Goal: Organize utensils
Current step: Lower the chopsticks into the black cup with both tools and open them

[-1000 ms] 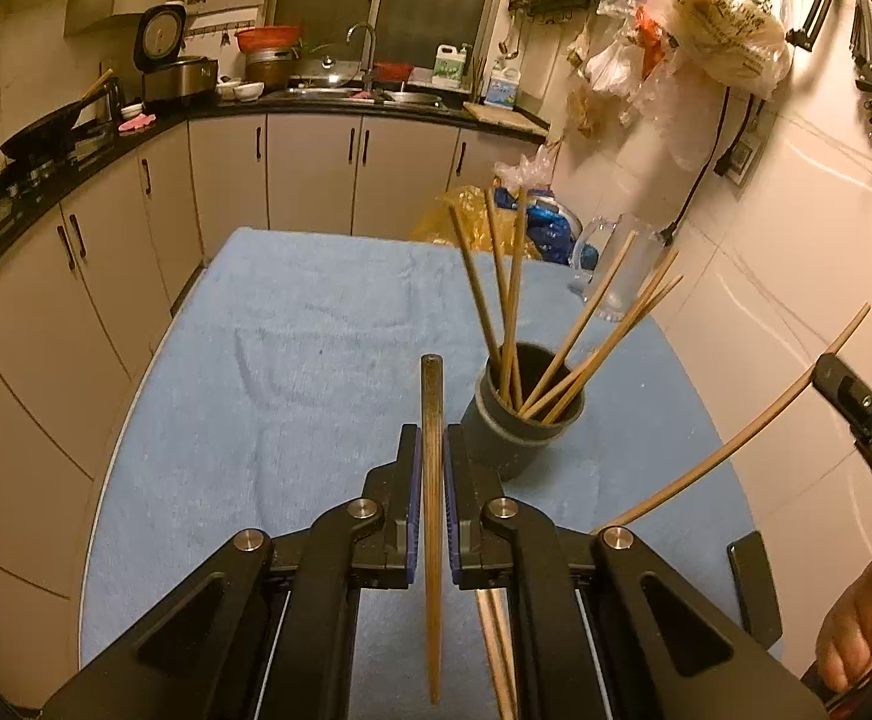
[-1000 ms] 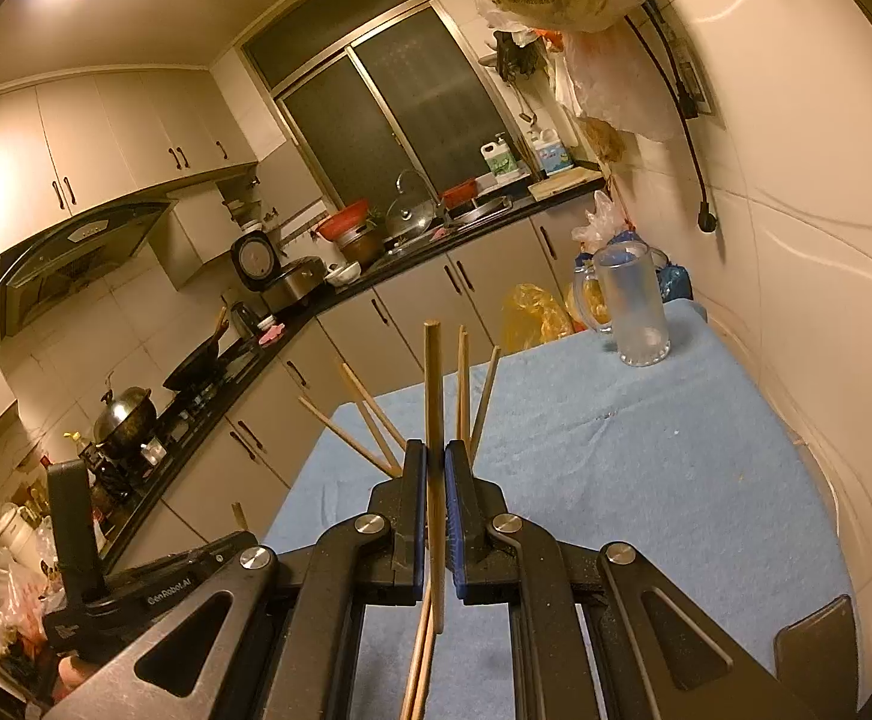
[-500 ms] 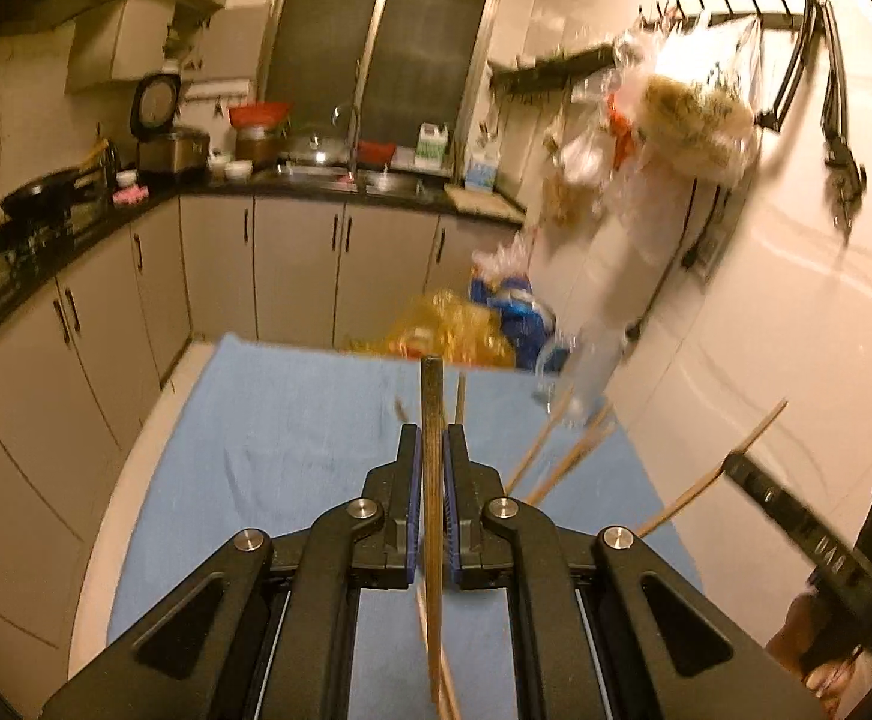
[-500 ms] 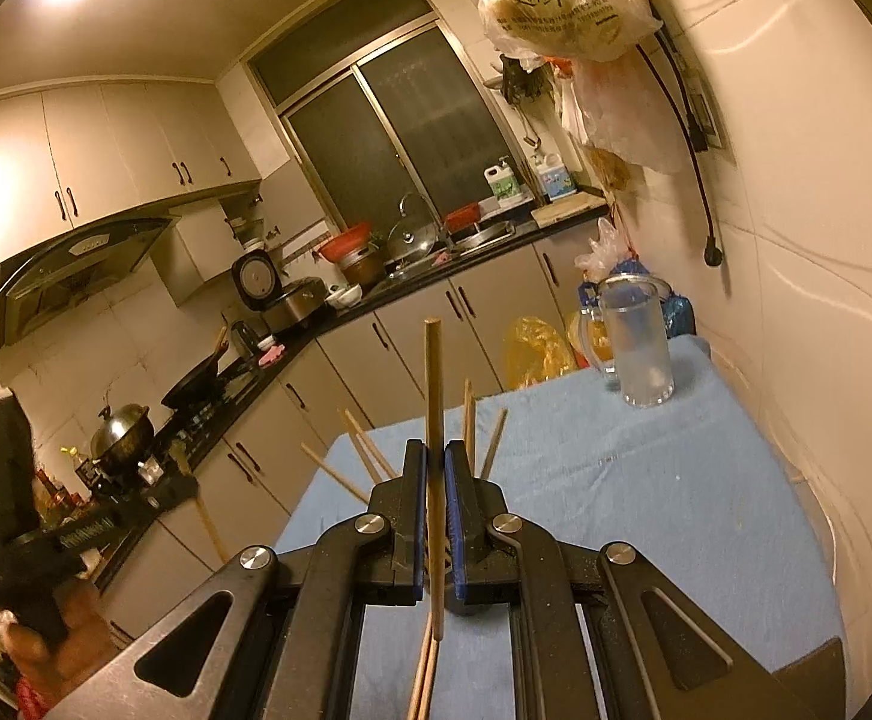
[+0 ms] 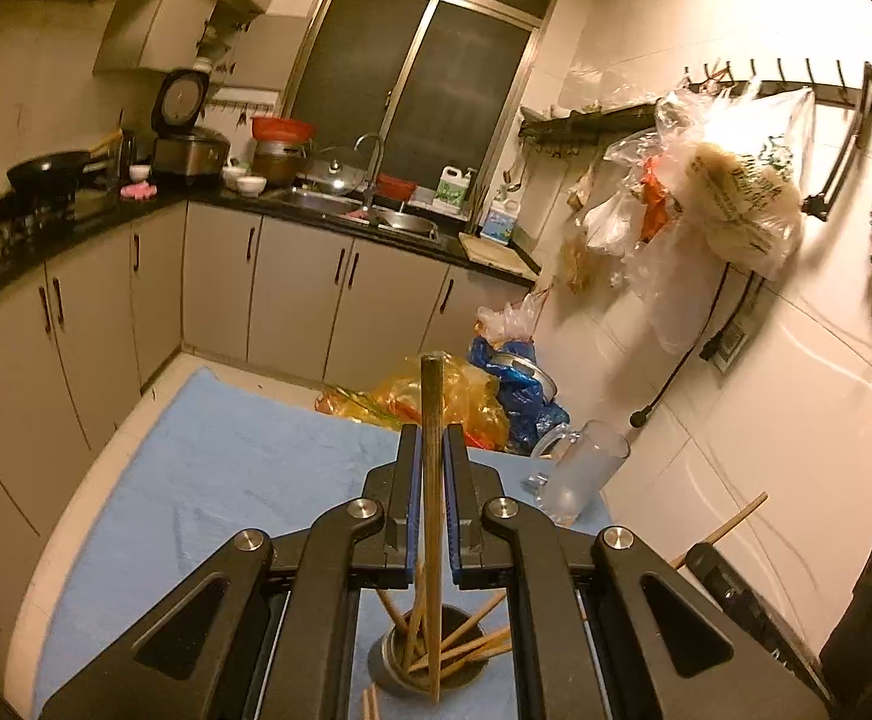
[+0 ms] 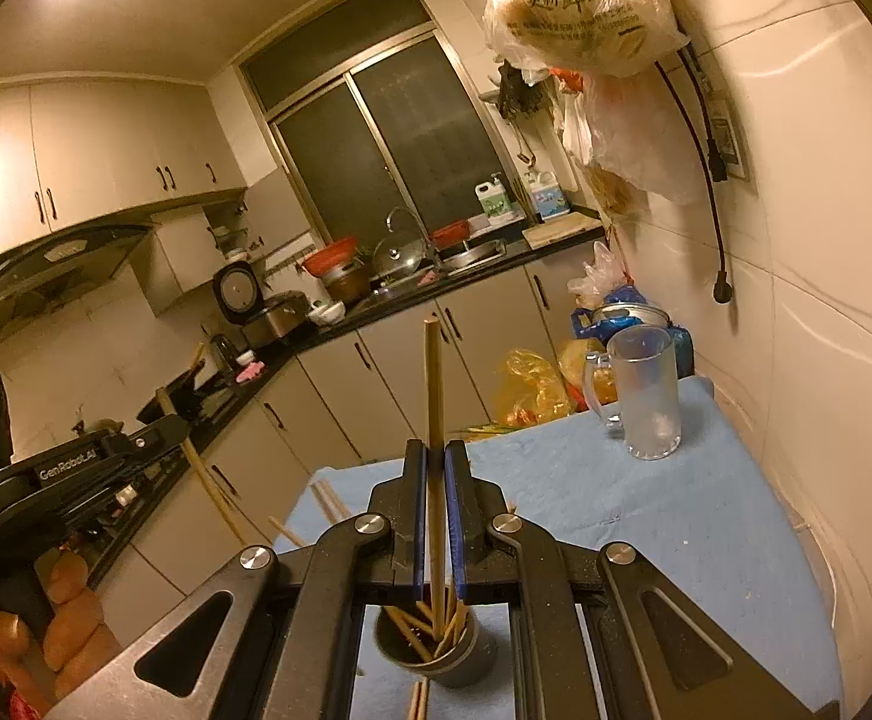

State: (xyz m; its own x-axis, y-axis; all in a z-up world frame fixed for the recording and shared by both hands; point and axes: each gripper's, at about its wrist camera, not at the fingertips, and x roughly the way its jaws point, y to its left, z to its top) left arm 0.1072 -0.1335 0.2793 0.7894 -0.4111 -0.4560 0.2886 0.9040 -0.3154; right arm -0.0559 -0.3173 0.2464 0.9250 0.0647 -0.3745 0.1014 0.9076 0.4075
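Through the left wrist view, my left claw [image 5: 429, 498] is pinching a long brown wooden chopstick [image 5: 431, 420] between its blue-lined fingers [image 5: 411, 498]; the stick stands nearly upright, its blunt top above the fingertips and its lower end reaching down over the mouth of the round grey utensil cup [image 5: 387, 669]; that cup sits on the surface covered with a light blue cloth [image 5: 225, 480] and holds a loose bundle of pale bamboo chopsticks [image 5: 466, 645] leaning at various angles; a frosted glass mug with a handle [image 5: 580, 480] stands toward the far right corner of the cloth, near the white tiled wall; at the lower right edge my right claw [image 5: 715, 558] shows as a dark shape with a slim bamboo stick [image 5: 736, 519] slanting up out of it.

Through the right wrist view, my right claw [image 6: 432, 510] is pressed together on that slim bamboo stick [image 6: 434, 384], held almost vertical; its lower part points down at the grey utensil cup [image 6: 472, 663], which sits directly below the fingers with its bundle of chopsticks [image 6: 411, 627] inside; the frosted mug [image 6: 646, 396] stands well apart on the blue cloth [image 6: 646, 516]; at the left, my left claw [image 6: 168, 429] grips the brown chopstick [image 6: 207, 480] tilted, with my left hand [image 6: 69, 618] wrapped round the handle below.
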